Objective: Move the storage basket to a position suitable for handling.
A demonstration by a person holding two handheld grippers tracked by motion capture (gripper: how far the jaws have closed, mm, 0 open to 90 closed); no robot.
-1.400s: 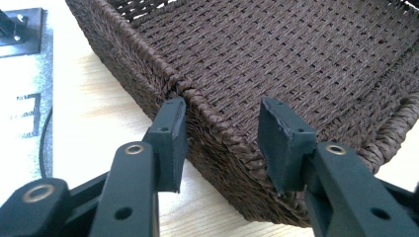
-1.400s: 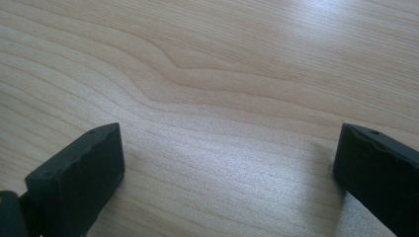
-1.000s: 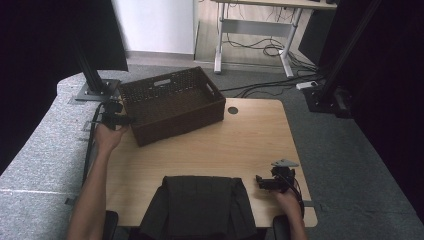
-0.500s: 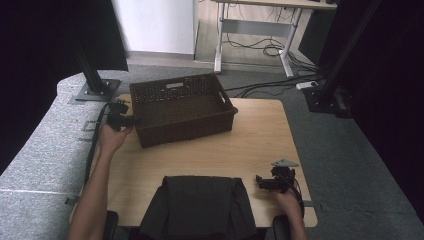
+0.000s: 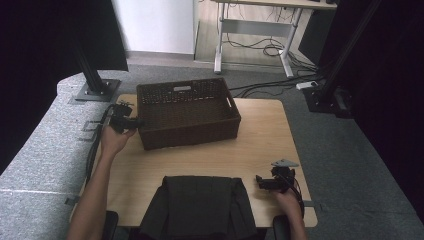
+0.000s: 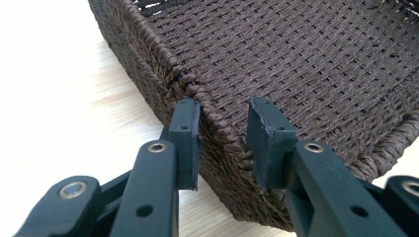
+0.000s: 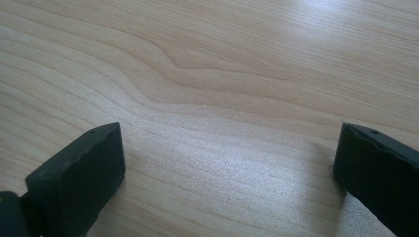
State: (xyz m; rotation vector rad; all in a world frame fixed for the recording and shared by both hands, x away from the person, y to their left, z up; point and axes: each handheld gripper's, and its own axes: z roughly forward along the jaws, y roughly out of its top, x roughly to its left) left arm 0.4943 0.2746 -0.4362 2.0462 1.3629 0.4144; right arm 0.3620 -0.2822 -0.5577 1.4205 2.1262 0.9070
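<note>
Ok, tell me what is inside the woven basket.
The woven basket looks empty: the high view and the left gripper view show bare brown weave on its floor. The near wall hides a strip of floor behind it.

Bare table [image 5: 260, 150] lies open between the basket [image 5: 187, 120] and dark cloth [image 5: 200, 205].

Basket [image 5: 187, 117] on table [image 5: 260, 145], far-left.
</note>
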